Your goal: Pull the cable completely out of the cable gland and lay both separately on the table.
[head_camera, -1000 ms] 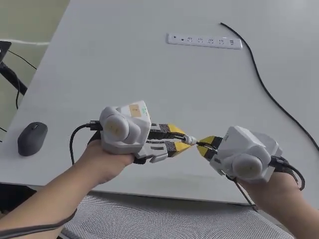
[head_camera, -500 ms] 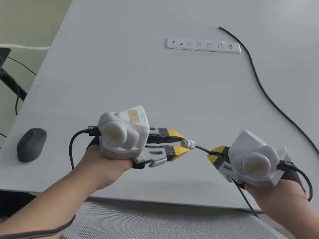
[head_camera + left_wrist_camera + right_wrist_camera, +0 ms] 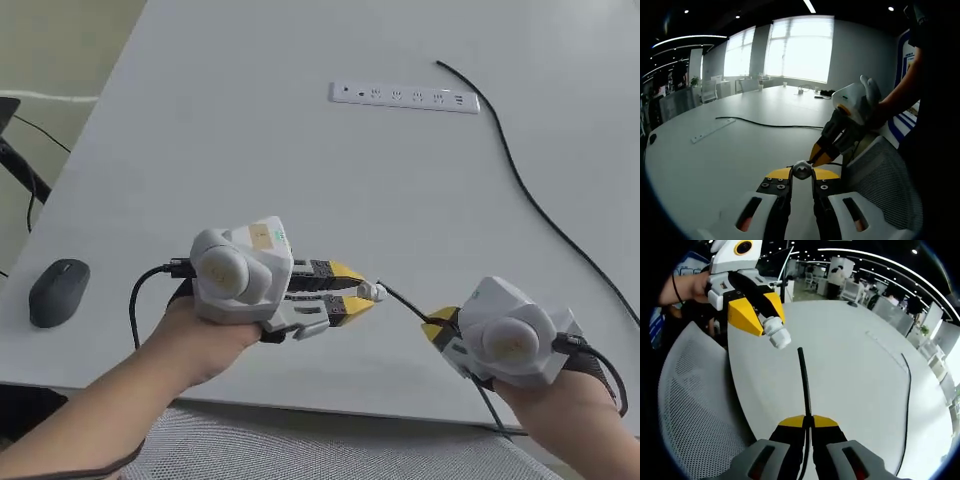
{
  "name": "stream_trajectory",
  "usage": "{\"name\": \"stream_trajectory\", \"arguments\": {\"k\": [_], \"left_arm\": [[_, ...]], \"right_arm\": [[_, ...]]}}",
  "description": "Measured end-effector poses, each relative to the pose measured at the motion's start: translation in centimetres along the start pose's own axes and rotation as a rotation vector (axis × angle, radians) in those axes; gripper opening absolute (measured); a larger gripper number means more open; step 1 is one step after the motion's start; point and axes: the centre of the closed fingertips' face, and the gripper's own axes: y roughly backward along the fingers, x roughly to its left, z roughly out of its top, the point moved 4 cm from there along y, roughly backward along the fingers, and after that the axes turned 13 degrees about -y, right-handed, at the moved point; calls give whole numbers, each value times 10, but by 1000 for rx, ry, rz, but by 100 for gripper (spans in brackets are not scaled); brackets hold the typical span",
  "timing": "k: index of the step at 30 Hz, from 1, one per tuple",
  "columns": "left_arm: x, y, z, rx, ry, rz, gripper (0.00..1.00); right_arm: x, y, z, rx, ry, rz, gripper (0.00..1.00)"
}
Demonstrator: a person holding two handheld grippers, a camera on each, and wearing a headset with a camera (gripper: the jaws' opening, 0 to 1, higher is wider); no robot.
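– Where is the cable gland?
– The white cable gland (image 3: 369, 291) hangs above the near edge of the counter (image 3: 250, 140). It is pinched at the very tips of the left gripper (image 3: 355, 290), whose yellow fingers (image 3: 777, 174) are clamped tight on it.
– And the cable?
– The black cable (image 3: 803, 385) is in the right gripper (image 3: 437, 322), whose fingers are closed on it with no gap to see. In the right gripper view the cable's free end stands just beside the gland, not inside it.
– Any writing?
– There is a tan sticker (image 3: 262, 236) on the left gripper's body, too small to read. Farther back lie a white power strip (image 3: 404, 97), its markings illegible, and a black cord (image 3: 540, 210). A dark mouse (image 3: 58, 291) sits at the counter's left edge.
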Motion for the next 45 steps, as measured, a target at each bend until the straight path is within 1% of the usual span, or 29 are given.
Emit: {"name": "stream_trajectory", "arguments": {"k": [4, 8, 11, 13, 18, 22, 28, 33, 36, 40, 43, 45], "left_arm": [[0, 1, -1, -5, 5, 9, 15], [-1, 2, -5, -5, 13, 19, 15], [-3, 3, -9, -2, 19, 23, 15], [-4, 4, -12, -2, 27, 22, 15], [-7, 7, -18, 4, 36, 28, 15], [-7, 10, -25, 10, 40, 35, 15], [-10, 13, -36, 13, 48, 42, 15], [-12, 15, -44, 15, 61, 45, 16], [-13, 17, -47, 19, 67, 49, 16], [-12, 21, -55, 25, 82, 59, 16], [-12, 25, -57, 23, 91, 66, 16], [-11, 27, -62, 24, 96, 70, 16]], "right_arm": [[-1, 1, 3, 8, -2, -1, 0], [-5, 2, 5, 17, 19, -5, 0], [-10, 2, 11, 18, 24, -12, 0], [-11, 1, 13, 25, 20, -6, 0], [-13, -5, 25, 28, 51, -7, 0], [-18, -12, 36, 27, 61, -11, 0], [-20, -20, 48, 31, 67, -10, 0], [-23, -30, 62, 29, 35, -6, 0], [-20, -36, 69, 33, 44, 3, 0], [-17, -48, 76, 49, 75, 14, 0], [-15, -53, 82, 53, 90, 22, 0], [-12, -58, 87, 55, 99, 30, 0]]}}
